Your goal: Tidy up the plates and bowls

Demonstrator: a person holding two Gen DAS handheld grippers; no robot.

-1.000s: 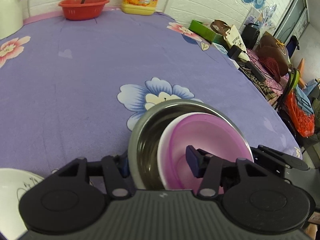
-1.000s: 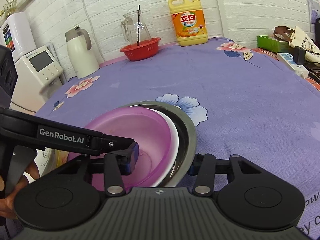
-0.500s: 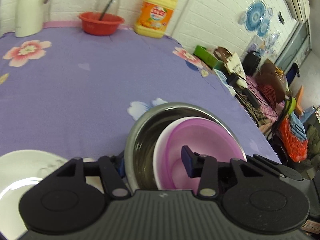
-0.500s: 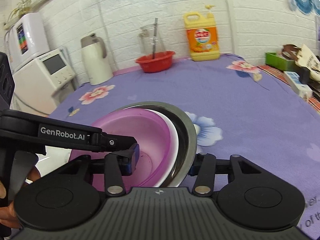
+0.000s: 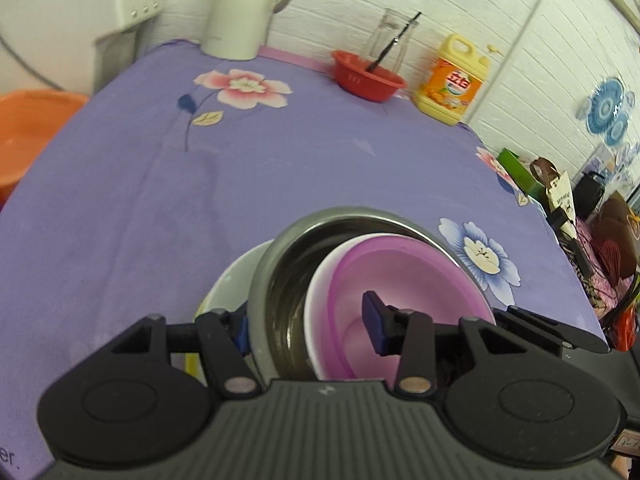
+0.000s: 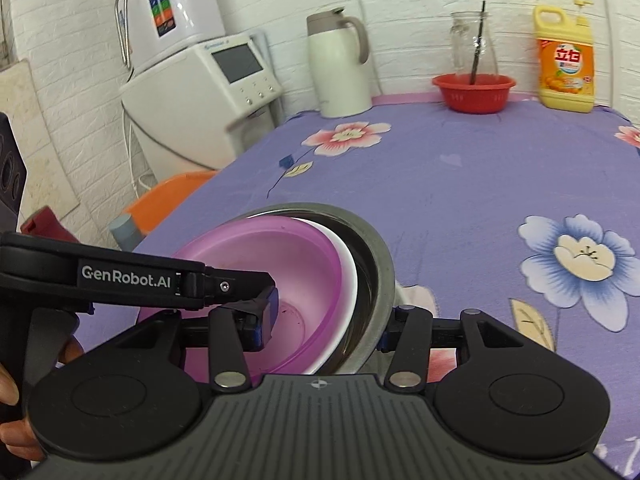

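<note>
A steel bowl (image 5: 288, 264) (image 6: 380, 272) holds a white bowl (image 5: 316, 300) (image 6: 348, 272) with a pink bowl (image 5: 400, 272) (image 6: 260, 252) nested inside it. My left gripper (image 5: 306, 324) is shut on the stack, one finger outside the steel wall and the other inside the pink bowl. My right gripper (image 6: 328, 320) grips the opposite side the same way. The stack is tilted and hangs above the purple tablecloth (image 5: 160, 208). In the left wrist view a white plate (image 5: 232, 280) lies just beneath it. A hand (image 6: 8, 396) holds the left gripper's handle.
At the table's far edge stand a white kettle (image 6: 340, 72), a red basket (image 6: 472, 92) with a glass jar, and a yellow detergent bottle (image 6: 564, 60). White appliances (image 6: 192, 92) and an orange basin (image 5: 28, 128) stand past the left edge. Bags and clutter (image 5: 560, 200) line the right side.
Both grippers have carried the bowl stack to the left across the table. The white plate, earlier at the lower left, now lies under the stack. Kettle and appliances have come into view.
</note>
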